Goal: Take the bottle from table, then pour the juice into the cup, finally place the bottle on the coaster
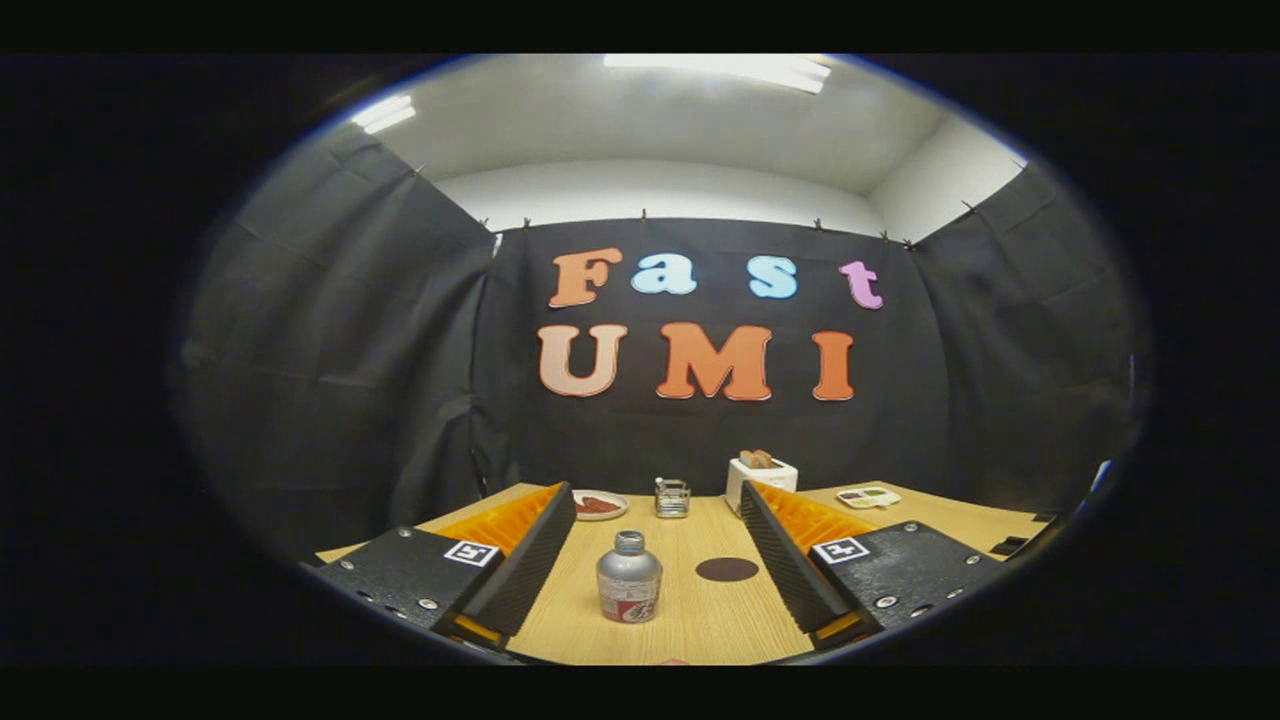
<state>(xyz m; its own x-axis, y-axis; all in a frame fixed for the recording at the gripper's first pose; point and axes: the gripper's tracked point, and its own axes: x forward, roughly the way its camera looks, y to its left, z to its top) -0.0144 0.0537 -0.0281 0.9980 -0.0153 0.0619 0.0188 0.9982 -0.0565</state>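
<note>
A small silver bottle (629,579) with a red-and-white label stands upright on the wooden table (690,620), between my two fingers and a little toward the left one. My gripper (655,500) is open wide, with neither finger touching the bottle. A dark round coaster (727,569) lies flat on the table just right of the bottle, near the right finger. Farther back, beyond the fingertips, stands a small clear glass cup (672,497).
At the table's back edge a plate (599,505) with something red sits left of the cup, and a white toaster (761,476) with bread stands to its right. A small tray (868,496) lies at the back right. Black cloth walls the booth.
</note>
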